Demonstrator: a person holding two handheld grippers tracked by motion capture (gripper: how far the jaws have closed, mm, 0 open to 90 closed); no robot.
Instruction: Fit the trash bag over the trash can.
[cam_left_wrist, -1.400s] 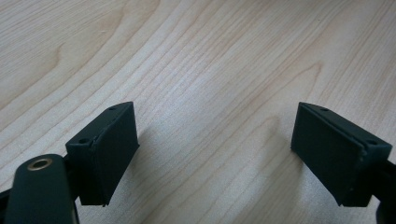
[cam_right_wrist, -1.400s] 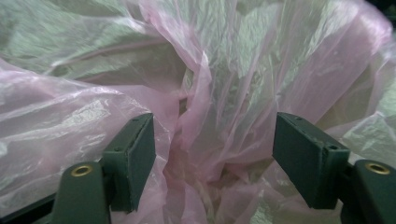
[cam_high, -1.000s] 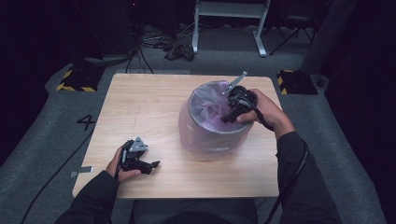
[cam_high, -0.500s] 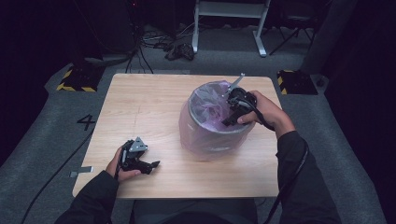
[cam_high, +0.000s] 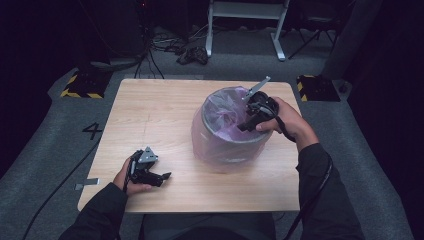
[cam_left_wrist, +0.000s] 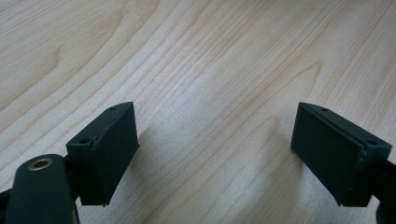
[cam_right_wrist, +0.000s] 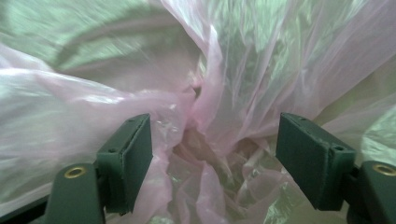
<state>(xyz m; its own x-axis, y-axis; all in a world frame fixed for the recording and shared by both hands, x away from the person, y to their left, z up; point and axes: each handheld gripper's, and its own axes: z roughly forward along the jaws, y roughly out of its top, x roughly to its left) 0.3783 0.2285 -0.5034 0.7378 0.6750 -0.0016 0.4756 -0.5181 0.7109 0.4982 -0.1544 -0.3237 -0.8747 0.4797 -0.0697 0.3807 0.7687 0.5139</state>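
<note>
Two fingers (cam_right_wrist: 126, 163) astride pink liner (cam_right_wrist: 210, 93)

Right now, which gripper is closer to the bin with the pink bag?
The right gripper. It reaches into the top of the bin, jaws open over the pink bag. The left gripper rests on the table, off to the bin's left.

A dim recording studio or lab: a pale wooden square table (cam_high: 165, 115) stands alone on grey carpeted floor (cam_high: 45, 150) marked with a black painted numeral 4 (cam_high: 92, 131). Yellow-and-black hazard-striped floor plates (cam_high: 80, 86) flank it, black cables (cam_high: 150, 55) snake behind, and a white metal stand frame (cam_high: 245, 20) rises beyond.
</note>
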